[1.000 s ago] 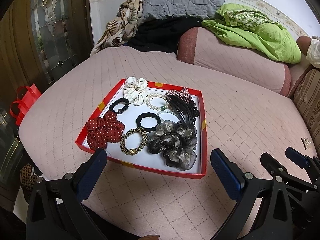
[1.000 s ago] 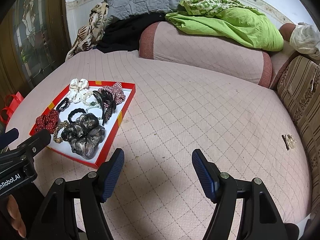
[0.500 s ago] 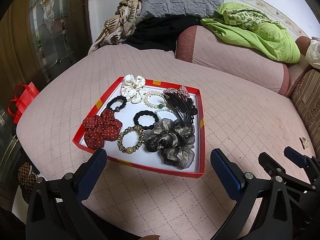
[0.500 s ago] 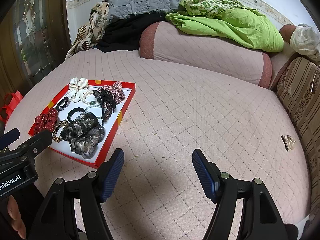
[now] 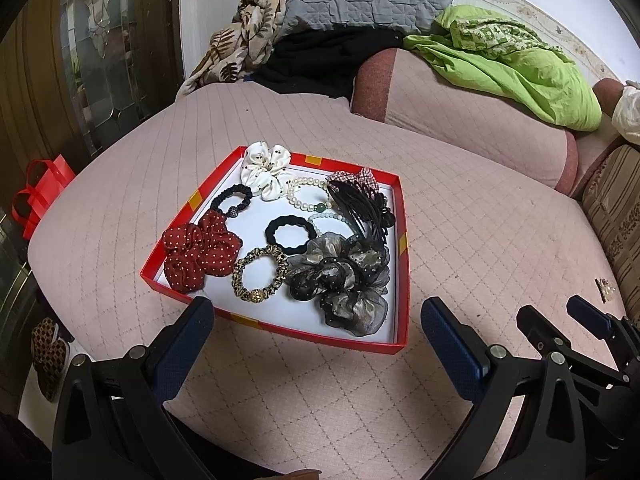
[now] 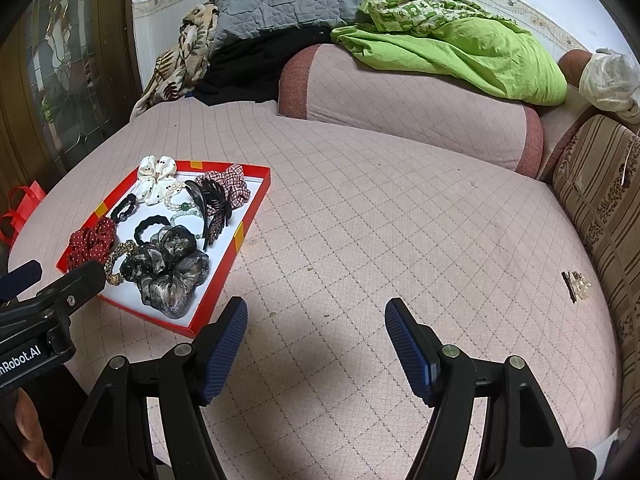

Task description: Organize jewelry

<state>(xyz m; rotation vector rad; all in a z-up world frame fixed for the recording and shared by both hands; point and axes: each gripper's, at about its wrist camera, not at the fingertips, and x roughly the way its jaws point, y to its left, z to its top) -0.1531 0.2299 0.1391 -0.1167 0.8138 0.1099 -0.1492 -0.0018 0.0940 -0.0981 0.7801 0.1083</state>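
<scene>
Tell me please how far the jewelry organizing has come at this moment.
Looks done: scrunchies, hair ties, a pearl bracelet and a black claw clip already lie in the shallow red box with white floor. In hand: nothing; the left tool and right tool are both open and empty above the pink quilted bed cover. Left: a small sparkly clip lies loose near the striped cushion.

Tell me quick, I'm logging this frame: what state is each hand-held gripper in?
Left hand-held gripper: open, holding nothing, near the red tray.
Right hand-held gripper: open, holding nothing, over bare cushion.
</scene>
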